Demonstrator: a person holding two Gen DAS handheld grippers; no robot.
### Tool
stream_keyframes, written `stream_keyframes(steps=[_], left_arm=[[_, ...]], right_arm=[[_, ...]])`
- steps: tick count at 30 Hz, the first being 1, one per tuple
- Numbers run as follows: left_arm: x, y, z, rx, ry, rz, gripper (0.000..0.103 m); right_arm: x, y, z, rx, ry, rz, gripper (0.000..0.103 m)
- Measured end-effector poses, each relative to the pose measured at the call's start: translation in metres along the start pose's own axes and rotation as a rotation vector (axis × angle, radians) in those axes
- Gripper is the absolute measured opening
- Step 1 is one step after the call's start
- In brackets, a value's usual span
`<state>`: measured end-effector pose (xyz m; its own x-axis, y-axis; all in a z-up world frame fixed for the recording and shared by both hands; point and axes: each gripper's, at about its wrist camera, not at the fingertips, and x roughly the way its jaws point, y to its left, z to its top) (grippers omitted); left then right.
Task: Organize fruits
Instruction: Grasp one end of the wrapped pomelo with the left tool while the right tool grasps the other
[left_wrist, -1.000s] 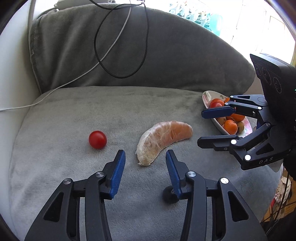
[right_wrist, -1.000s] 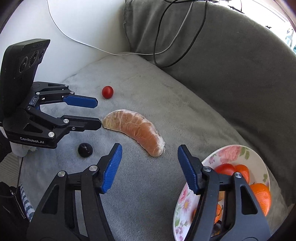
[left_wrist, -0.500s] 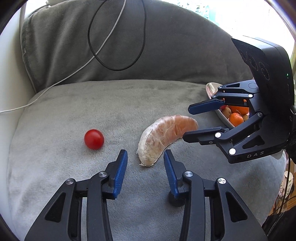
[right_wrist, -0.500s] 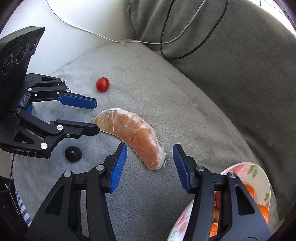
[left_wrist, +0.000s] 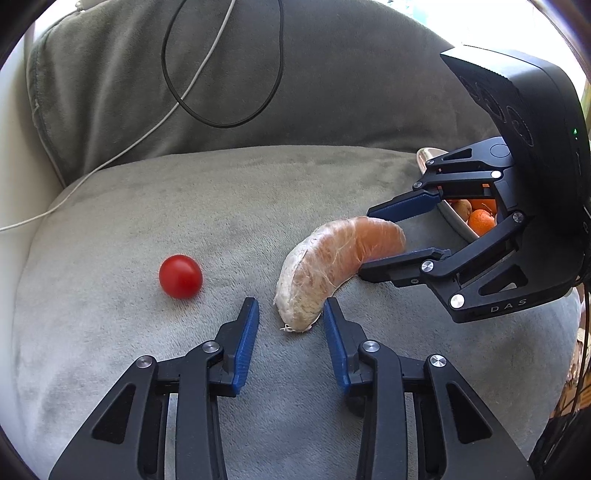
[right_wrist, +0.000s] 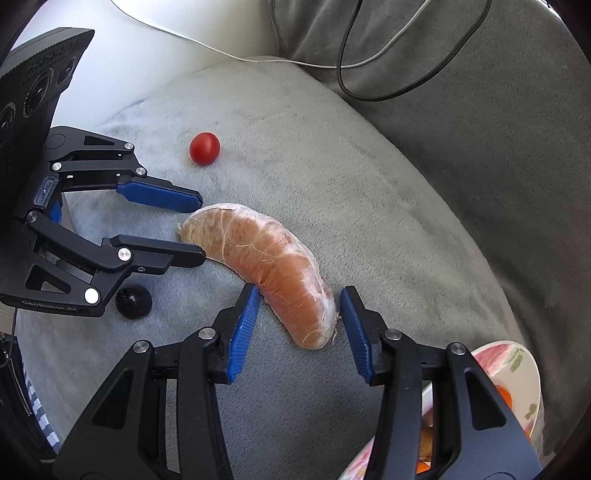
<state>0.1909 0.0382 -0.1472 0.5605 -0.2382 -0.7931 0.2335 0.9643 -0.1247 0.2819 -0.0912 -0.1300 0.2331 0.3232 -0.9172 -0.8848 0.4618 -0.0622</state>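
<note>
A long curved peeled citrus segment (left_wrist: 336, 266) (right_wrist: 266, 269) lies on the grey cushion (left_wrist: 221, 206). My left gripper (left_wrist: 290, 325) is open with its fingertips on either side of the segment's pale near end. My right gripper (right_wrist: 297, 314) is open and straddles the segment's other, orange end; it also shows in the left wrist view (left_wrist: 402, 232). A red cherry tomato (left_wrist: 180, 276) (right_wrist: 204, 148) sits alone left of the segment. A floral plate (right_wrist: 517, 369) with oranges (left_wrist: 480, 221) stands at the right.
A small black round fruit (right_wrist: 133, 301) lies beside the left gripper's body. A black cable (left_wrist: 221, 74) and a white cable (left_wrist: 110, 155) hang over the grey back cushion (left_wrist: 295, 92). A white wall (right_wrist: 147, 55) borders the left.
Both grippers have moved in toward the segment from opposite ends; each now has its open fingers around one end. The fruit has not moved.
</note>
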Motion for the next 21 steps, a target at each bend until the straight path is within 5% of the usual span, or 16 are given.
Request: stream_keyframes(steps=[6, 21], left_arm=[[0.005, -0.008, 0.002, 0.024, -0.006, 0.011, 0.024], [-0.006, -0.011, -0.001, 0.023, -0.047, 0.051, 0.019]], right_arm=[[0.001, 0.002, 0.002, 0.0, -0.002, 0.005, 0.042], [-0.01, 0.006, -0.003, 0.015, -0.03, -0.022, 0.034]])
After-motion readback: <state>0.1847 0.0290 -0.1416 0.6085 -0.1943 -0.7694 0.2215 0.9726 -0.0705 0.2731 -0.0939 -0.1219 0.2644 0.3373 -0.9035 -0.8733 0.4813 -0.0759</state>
